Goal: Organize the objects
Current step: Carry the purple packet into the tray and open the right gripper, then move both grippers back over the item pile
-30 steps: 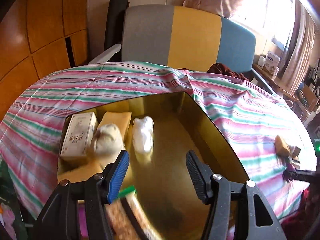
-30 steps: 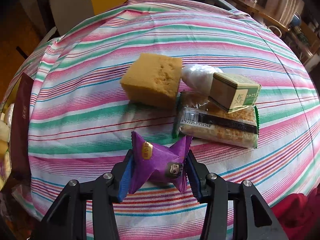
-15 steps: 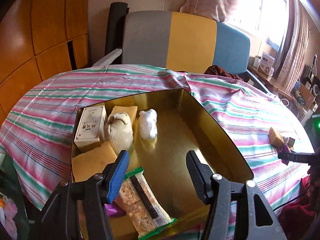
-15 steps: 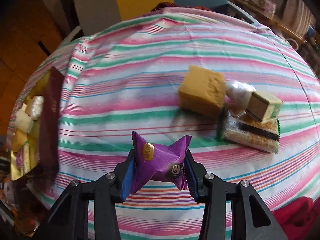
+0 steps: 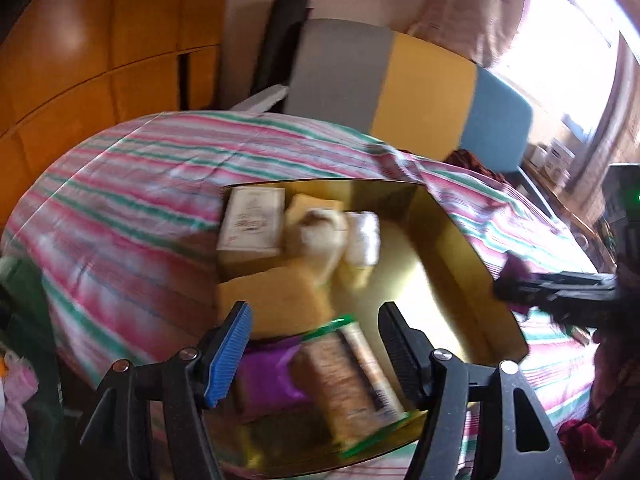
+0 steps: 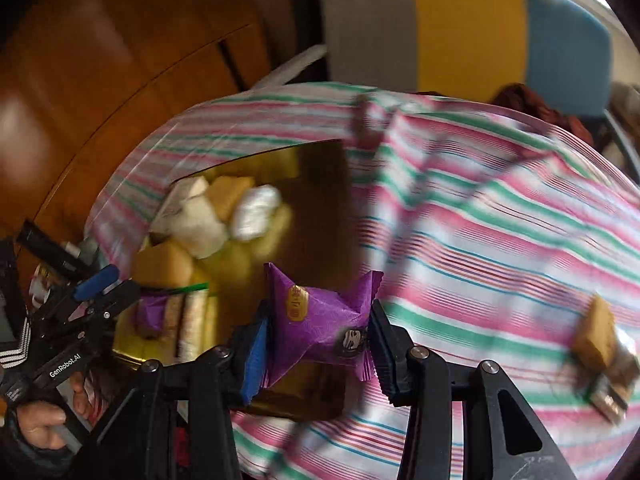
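We see daylight blowing out the window [image 5: 560,52] at upper right. Motion blur smears the striped cloth [image 6: 500,240] and the tray's [image 5: 460,248] glaring gold. Fisheye edges bend and darken.

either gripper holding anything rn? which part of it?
Right gripper holds a purple snack packet, its fingers clamping the packet's two sides across the middle. Left gripper holds nothing; its fingers are open above the gold tray.

The striped tablecloth [image 6: 500,240] covers the table; a gold tray [image 5: 460,264] rests on it at nine o'clock, and, blurred, apparently a sponge [image 6: 594,336] with small packets at four
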